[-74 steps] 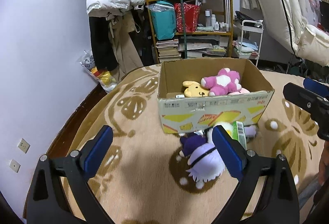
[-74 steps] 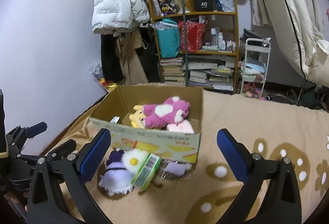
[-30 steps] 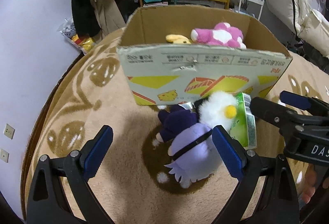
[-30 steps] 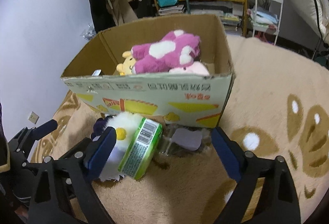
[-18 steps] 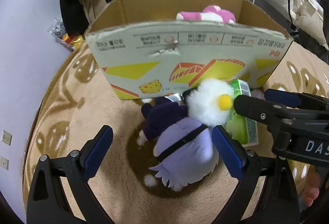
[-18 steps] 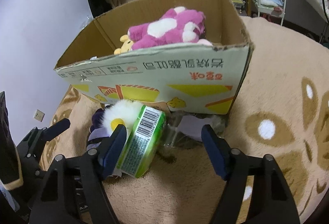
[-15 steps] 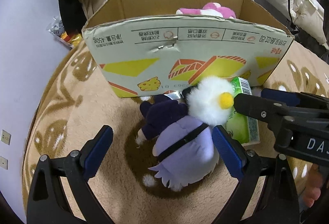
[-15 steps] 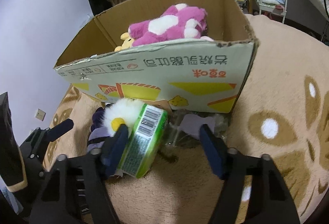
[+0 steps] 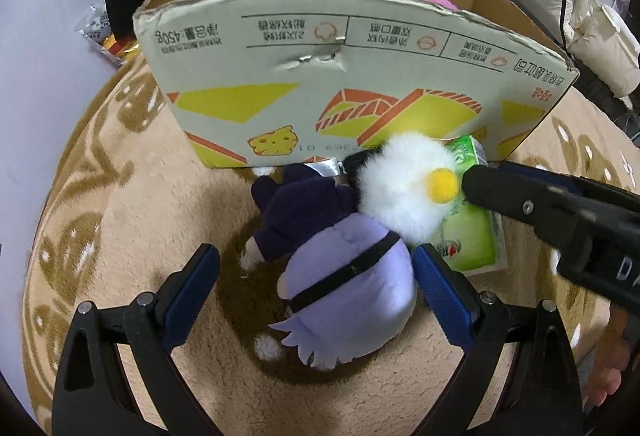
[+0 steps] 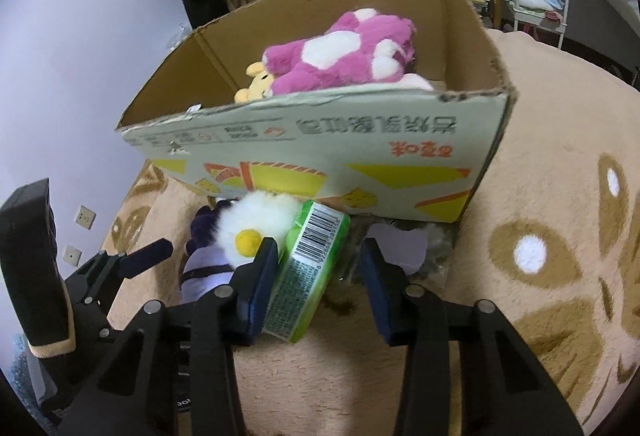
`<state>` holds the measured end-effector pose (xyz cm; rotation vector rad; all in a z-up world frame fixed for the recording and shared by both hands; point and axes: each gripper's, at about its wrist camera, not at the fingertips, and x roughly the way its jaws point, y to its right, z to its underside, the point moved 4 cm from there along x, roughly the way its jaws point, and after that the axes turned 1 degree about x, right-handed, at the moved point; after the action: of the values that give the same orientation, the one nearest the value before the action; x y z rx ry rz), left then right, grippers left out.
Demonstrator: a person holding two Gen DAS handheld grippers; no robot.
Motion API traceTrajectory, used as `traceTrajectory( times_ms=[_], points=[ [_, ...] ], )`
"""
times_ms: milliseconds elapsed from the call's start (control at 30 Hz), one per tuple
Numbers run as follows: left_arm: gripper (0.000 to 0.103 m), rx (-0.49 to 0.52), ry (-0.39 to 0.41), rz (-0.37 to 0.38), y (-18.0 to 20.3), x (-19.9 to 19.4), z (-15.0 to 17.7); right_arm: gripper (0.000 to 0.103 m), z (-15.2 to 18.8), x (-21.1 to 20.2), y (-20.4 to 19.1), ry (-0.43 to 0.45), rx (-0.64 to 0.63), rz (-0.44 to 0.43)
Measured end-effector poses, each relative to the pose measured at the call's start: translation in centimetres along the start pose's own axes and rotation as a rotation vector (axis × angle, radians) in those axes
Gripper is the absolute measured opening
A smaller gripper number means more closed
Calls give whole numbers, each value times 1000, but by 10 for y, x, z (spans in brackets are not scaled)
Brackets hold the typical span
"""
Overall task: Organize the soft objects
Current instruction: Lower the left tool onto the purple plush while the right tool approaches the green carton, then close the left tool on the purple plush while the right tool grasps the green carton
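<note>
1. since half a second ago your right gripper (image 10: 318, 286) has narrowed, its fingers apart around the glossy green pack (image 10: 308, 270); the left one touches it.
2. your left gripper (image 9: 316, 284) has come closer, jaws wide apart astride the lilac plush (image 9: 344, 288).
3. the fluffy white pom (image 9: 404, 191) with a yellow centre lies just near of the cardboard box (image 9: 340, 87), on the shaggy tan rug (image 9: 120, 215).
4. a fuzzy pink plush (image 10: 340, 55) lies inside.
</note>
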<state>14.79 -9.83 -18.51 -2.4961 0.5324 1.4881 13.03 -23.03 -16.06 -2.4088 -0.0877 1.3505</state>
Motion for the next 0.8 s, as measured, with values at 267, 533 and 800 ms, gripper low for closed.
traceTrajectory(
  times_ms=[267, 533, 800],
  points=[
    [96, 27, -17, -10, 4, 9, 2, 45, 0, 3, 1, -12, 9, 1],
    [96, 10, -29, 3, 4, 13, 2, 45, 2, 5, -2, -13, 3, 20],
    [97, 13, -29, -6, -1, 18, 1, 45, 3, 6, -1, -12, 10, 20]
  ],
)
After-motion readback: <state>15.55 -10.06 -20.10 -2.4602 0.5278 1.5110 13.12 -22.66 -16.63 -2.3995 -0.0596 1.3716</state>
